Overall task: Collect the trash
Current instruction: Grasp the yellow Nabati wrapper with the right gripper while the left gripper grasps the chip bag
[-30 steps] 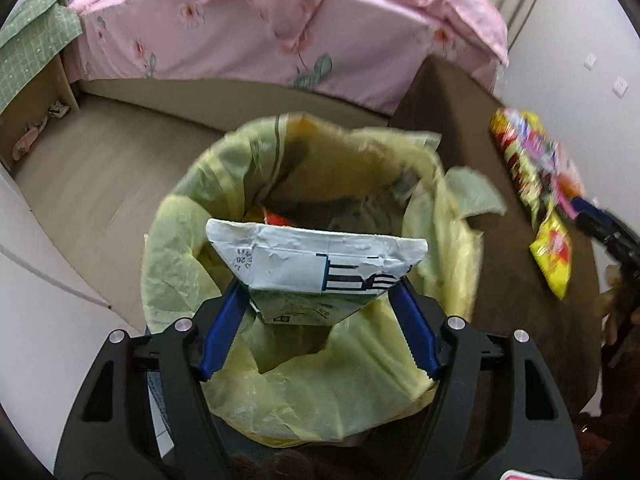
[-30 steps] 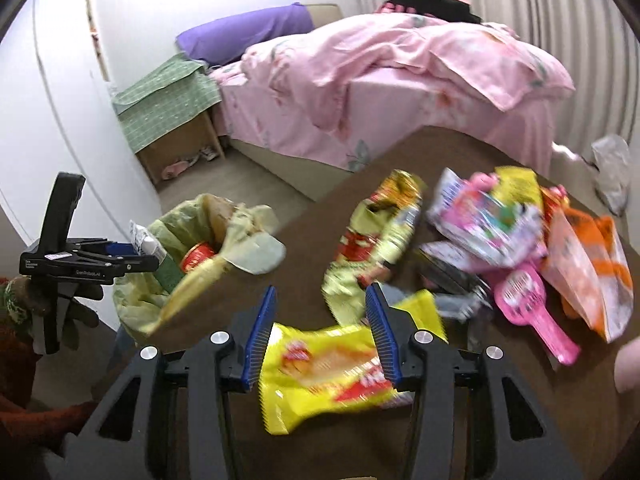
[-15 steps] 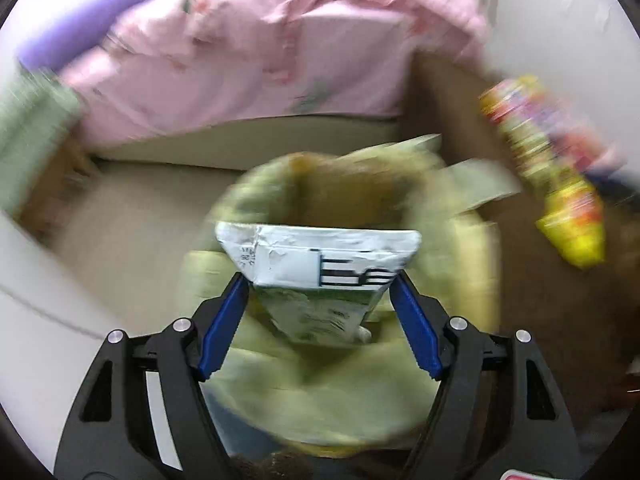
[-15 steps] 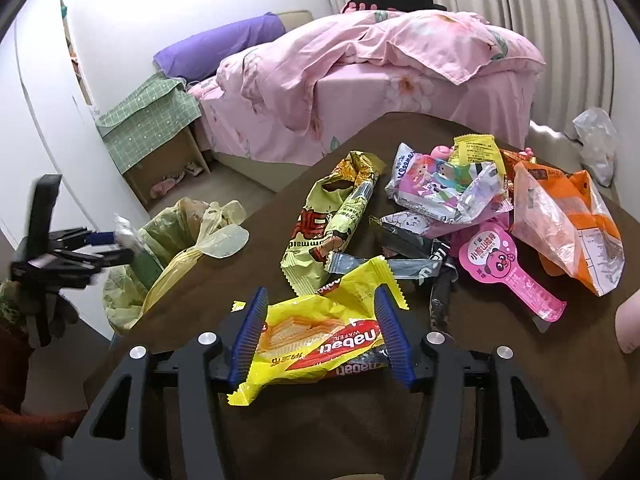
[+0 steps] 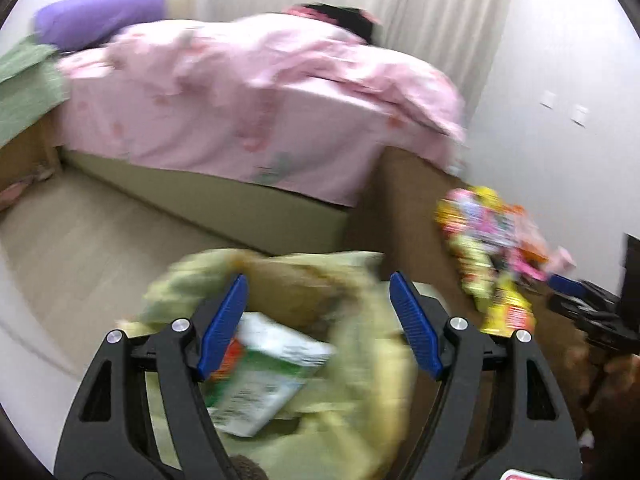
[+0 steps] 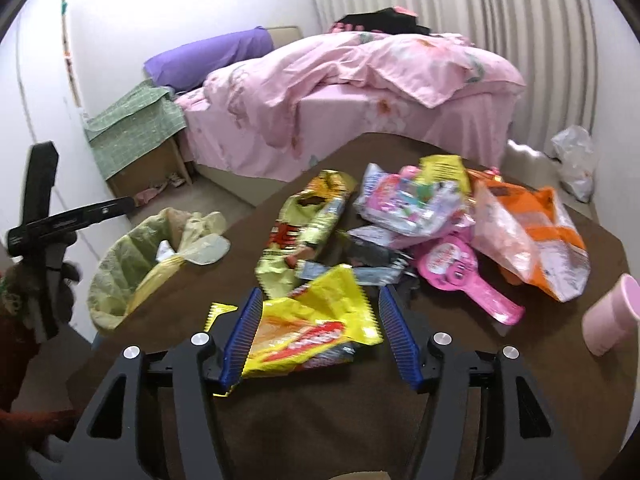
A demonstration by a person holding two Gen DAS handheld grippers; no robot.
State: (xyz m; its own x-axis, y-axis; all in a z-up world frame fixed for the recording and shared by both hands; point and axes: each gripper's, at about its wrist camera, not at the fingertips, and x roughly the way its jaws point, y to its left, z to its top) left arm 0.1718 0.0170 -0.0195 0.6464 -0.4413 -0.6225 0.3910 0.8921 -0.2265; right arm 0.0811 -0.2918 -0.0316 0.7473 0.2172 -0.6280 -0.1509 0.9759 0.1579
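bright, soft light, left view motion-blurred

My left gripper [image 5: 318, 320] is a black plastic frame with triangular cut-outs in its arms, round silver screw heads at the pivots, and two ribbed blue pads [image 5: 222, 324]. My right gripper [image 6: 320, 334] is built the same: black arms, silver screws, blue toothed pads [image 6: 244, 336]. Seen from the right wrist, the left gripper shows as a black crossed handle and bar, and just below it I wear a dark red sleeve [image 6: 18, 328] with a patterned cuff.
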